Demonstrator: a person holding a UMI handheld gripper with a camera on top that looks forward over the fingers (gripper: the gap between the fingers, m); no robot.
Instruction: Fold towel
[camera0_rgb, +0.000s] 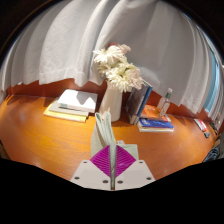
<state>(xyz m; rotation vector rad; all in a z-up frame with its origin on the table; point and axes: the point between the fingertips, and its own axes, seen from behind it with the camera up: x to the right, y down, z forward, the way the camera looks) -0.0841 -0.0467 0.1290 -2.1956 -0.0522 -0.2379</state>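
My gripper (112, 152) is shut, its two magenta pads (101, 158) pressed together on a thin fold of pale towel (104, 127). The towel sticks up from between the fingertips as a narrow upright strip and is held above the wooden table (40, 138). The rest of the towel is hidden below the fingers.
Just beyond the fingers stands a white vase (112, 103) with white flowers (118, 68). A stack of books (72, 103) lies at the back left, and more books (155, 122) lie and lean at the back right. A pale curtain (70, 45) hangs behind the table.
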